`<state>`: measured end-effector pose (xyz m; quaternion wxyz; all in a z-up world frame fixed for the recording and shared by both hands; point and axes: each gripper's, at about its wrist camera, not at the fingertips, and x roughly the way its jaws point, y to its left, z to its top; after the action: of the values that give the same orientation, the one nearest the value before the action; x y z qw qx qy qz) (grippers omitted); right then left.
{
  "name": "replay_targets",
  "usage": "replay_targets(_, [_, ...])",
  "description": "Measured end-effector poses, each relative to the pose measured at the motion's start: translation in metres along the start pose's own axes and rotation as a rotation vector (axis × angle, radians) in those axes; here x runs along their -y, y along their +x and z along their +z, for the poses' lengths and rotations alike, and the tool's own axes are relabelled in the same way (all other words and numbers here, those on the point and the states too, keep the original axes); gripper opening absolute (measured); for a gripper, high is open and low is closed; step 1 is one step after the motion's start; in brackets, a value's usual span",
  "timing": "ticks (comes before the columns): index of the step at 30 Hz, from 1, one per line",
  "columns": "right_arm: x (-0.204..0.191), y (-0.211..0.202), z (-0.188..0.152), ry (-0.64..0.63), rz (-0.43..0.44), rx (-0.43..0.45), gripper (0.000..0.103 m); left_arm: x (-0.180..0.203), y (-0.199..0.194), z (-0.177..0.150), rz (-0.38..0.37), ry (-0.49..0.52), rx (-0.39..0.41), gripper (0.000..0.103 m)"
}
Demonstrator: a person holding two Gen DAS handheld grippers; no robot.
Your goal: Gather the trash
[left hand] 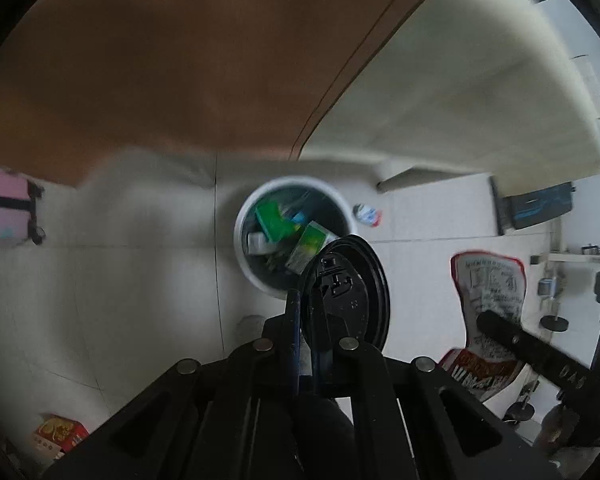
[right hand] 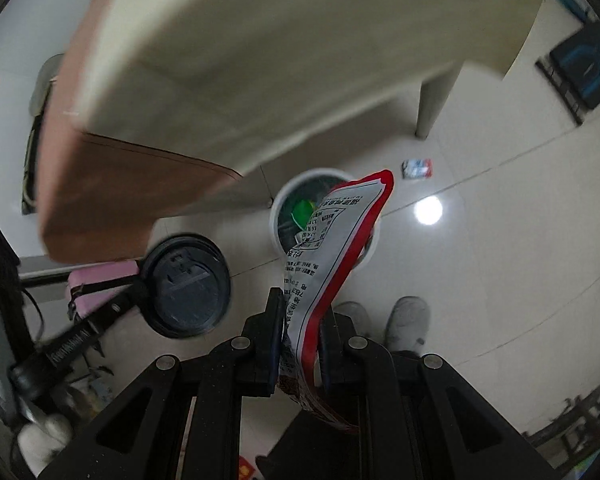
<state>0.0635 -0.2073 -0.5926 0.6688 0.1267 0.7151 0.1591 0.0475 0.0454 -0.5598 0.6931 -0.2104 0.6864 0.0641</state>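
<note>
My left gripper [left hand: 305, 300] is shut on a black plastic cup lid [left hand: 350, 288], held edge-up just above and in front of the white trash bin [left hand: 249, 270]. The bin holds green cartons and other wrappers. The lid also shows in the right wrist view [right hand: 186, 284]. My right gripper [right hand: 300, 312] is shut on a red-edged white snack wrapper [right hand: 332, 240], which hangs over the bin [right hand: 278, 216]. The wrapper also shows in the left wrist view [left hand: 490, 284], pinched by the right gripper's fingers [left hand: 520, 340].
A brown and cream table [left hand: 220, 60] stands over the bin. A small blue-red wrapper [left hand: 367, 214] lies on the tile floor beyond the bin. A red packet [left hand: 58, 434] lies bottom left. A pink case [left hand: 4, 208] is at left. The person's white shoes [right hand: 408, 316] are near the bin.
</note>
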Motion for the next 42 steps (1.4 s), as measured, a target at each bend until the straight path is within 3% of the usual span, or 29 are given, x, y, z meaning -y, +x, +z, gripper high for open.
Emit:
replay_targets(7, [0.034,0.140,0.050,0.039,0.060,-0.047,0.016,-0.030,0.141,0.028,-0.001,-0.040,-0.044,0.004])
replay_targets(11, [0.040,0.207,0.074,0.010,0.082,-0.095,0.017,-0.039,0.191,0.039,0.017,-0.040,-0.068,0.007])
replay_targets(12, [0.040,0.218,0.078,-0.001,0.077,-0.097,0.017,-0.044,0.198,0.038,0.025,-0.038,-0.063,0.013])
replay_targets(14, [0.042,0.231,0.077,-0.021,0.086,-0.110,0.020,-0.048,0.204,0.039,0.035,-0.040,-0.048,0.055])
replay_targets(15, [0.043,0.234,0.078,-0.031,0.072,-0.108,0.032,-0.050,0.205,0.041,0.040,-0.043,-0.039,0.089])
replay_targets(16, [0.041,0.235,0.079,-0.041,0.054,-0.102,0.041,-0.052,0.204,0.040,0.044,-0.045,-0.028,0.098])
replay_targets(17, [0.041,0.236,0.078,-0.056,0.030,-0.096,0.042,-0.054,0.202,0.038,0.052,-0.045,-0.019,0.098])
replay_targets(18, [0.040,0.234,0.076,-0.076,-0.001,-0.092,0.044,-0.055,0.199,0.037,0.067,-0.048,-0.016,0.098])
replay_targets(20, [0.041,0.228,0.073,-0.108,-0.059,-0.078,0.057,-0.057,0.192,0.034,0.075,-0.056,-0.010,0.098])
replay_targets(22, [0.037,0.214,0.065,-0.172,-0.155,-0.052,0.087,-0.055,0.185,0.029,0.103,-0.052,0.007,0.100])
replay_targets(24, [0.033,0.201,0.057,-0.215,-0.230,-0.028,0.102,-0.050,0.170,0.023,0.123,-0.048,0.031,0.100])
replay_targets(31, [0.016,0.133,0.032,-0.288,-0.349,0.040,0.102,-0.033,0.107,-0.006,0.143,-0.034,0.072,0.102])
replay_targets(37, [-0.010,0.039,0.006,-0.304,-0.346,0.082,0.102,-0.004,0.020,-0.036,0.119,-0.030,0.089,0.102])
replay_targets(42, [-0.035,-0.062,-0.028,-0.320,-0.314,0.095,0.102,0.022,-0.066,-0.062,0.101,0.001,0.110,0.102])
